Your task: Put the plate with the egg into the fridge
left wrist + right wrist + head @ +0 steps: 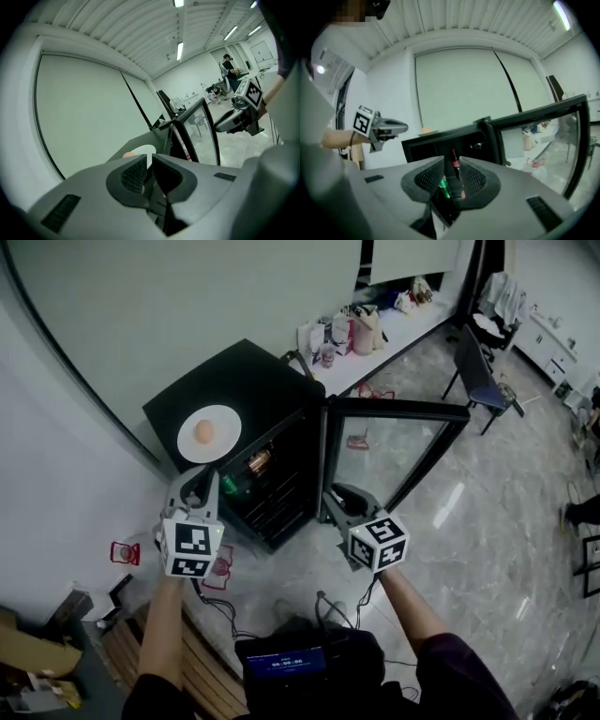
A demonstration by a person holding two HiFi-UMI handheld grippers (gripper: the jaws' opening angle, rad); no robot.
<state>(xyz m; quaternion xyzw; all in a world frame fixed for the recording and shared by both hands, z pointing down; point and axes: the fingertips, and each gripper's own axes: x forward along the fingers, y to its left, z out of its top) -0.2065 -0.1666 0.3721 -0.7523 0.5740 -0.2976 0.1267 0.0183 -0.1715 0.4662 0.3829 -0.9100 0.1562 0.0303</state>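
Observation:
A white plate (225,422) with a brown egg (204,431) lies on top of the black mini fridge (253,381), whose glass door (394,451) stands swung wide. My left gripper (200,486) hovers just short of the plate's near rim, its jaws a narrow gap apart and holding nothing. In the left gripper view the plate (144,150) and egg (127,154) show just past the left gripper (150,161). My right gripper (336,495) hangs in front of the fridge's dark shelves, slightly open and bare. Through the right gripper (451,165) I see bottles inside.
A white table (394,329) with bags and a dark chair (480,371) stand beyond the fridge. Red objects lie on the marble floor (361,442) and by the wall (125,552). A device with a lit screen (286,662) and cables sits at my feet.

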